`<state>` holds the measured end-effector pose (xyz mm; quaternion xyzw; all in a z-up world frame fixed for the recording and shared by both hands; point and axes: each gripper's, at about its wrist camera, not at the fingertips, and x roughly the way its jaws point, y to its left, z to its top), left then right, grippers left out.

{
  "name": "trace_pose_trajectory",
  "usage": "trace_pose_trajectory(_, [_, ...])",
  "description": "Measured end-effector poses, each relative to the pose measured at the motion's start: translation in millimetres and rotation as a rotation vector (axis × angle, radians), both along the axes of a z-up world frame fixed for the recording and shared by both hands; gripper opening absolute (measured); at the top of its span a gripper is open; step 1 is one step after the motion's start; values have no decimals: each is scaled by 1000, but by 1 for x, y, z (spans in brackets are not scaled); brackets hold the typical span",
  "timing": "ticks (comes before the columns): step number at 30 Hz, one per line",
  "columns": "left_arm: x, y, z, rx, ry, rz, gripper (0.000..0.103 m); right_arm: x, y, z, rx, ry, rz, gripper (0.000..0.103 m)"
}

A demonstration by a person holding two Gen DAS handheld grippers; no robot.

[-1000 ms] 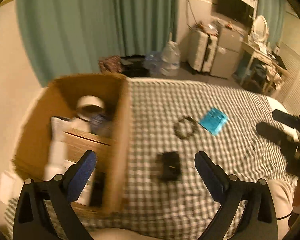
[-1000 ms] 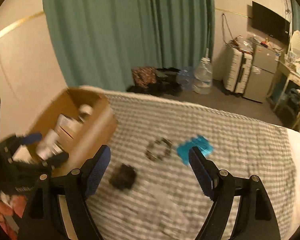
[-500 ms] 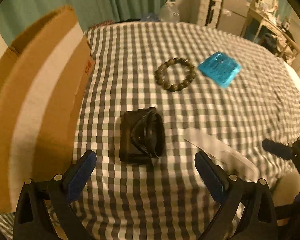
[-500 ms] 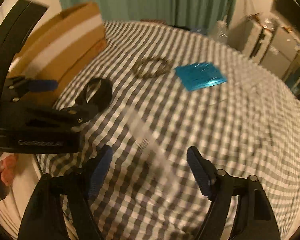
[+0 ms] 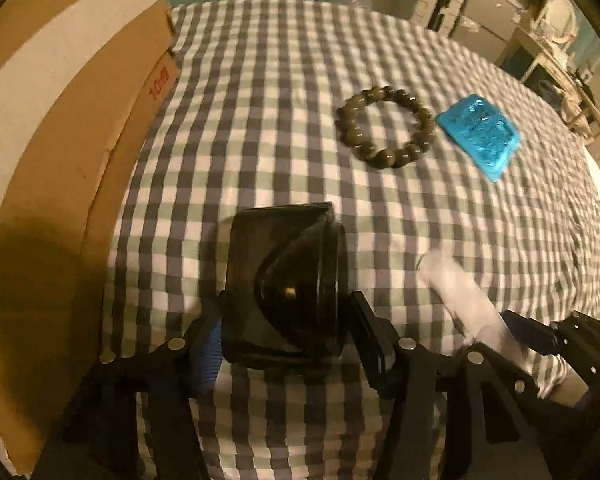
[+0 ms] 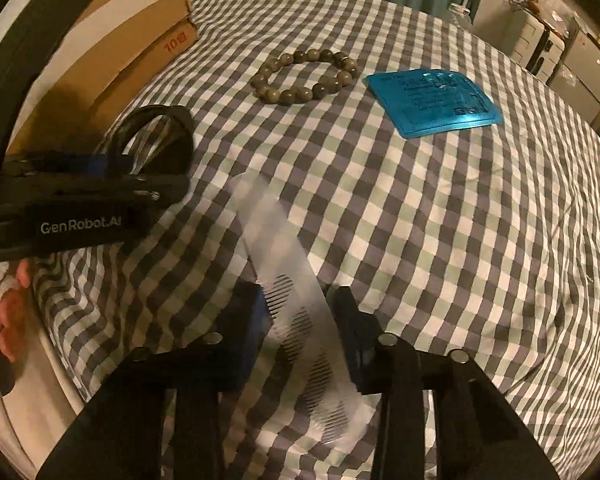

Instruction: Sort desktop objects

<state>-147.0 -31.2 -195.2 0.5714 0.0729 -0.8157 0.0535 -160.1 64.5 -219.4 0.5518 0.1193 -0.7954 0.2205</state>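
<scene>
On the checked bed, I close the left claw around the black case and the right claw around the translucent comb; next, lift both toward the cardboard box.

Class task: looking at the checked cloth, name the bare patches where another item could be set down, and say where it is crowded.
Bare: the wide checked cloth right of the clear comb and below the blue packet; also the strip between the cardboard box and bead bracelet. Crowded: the near edge, where both grippers are closing, the left gripper around the black case, the right gripper around the comb.
</scene>
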Motion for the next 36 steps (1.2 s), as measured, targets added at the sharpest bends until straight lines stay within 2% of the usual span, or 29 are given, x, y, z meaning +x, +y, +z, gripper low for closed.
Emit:
trace_pose_trajectory(2, [2, 2, 3, 10, 9, -12, 57, 2, 5, 6, -17, -2, -15, 27])
trace_pose_trajectory(6, [10, 7, 19, 2, 48, -26, 54, 10, 18, 25, -67, 27, -69, 27])
trace_pose_trajectory(7, [12, 9, 25, 0, 64, -33, 48, 14, 23, 32, -84, 32, -81, 27])
trace_pose_trajectory(8, [15, 10, 31, -2, 74, -39, 34, 18, 27, 39, -100, 44, -98, 27])
trace_pose_trajectory(9, [17, 11, 37, -5, 77, -45, 25, 22, 29, 44, -110, 52, -109, 27])
trace_pose_trajectory(12, [23, 12, 46, -35, 75, -64, 16, 30, 33, 63, -136, 79, -139, 27])
trace_pose_trajectory(19, [30, -13, 41, 48, 66, -16, 16, 39, 27, 81, -143, 111, -158, 27])
trace_pose_trajectory(22, [32, -11, 46, 44, 87, -19, 16, 44, 25, 78, -133, 114, -149, 27])
trace_pose_trajectory(27, [23, 2, 44, 17, 106, -40, 10, 41, 25, 75, -137, 111, -143, 27])
trace_pose_trajectory(32, [25, 4, 59, 67, 160, -32, 5, 37, 34, 82, -163, 122, -161, 27])
trace_pose_trajectory(34, [26, 2, 72, 120, 175, -20, 5, 37, 39, 94, -195, 143, -171, 27])
trace_pose_trajectory(36, [29, 3, 90, 140, 222, -28, 5, 36, 42, 107, -215, 167, -177, 27])
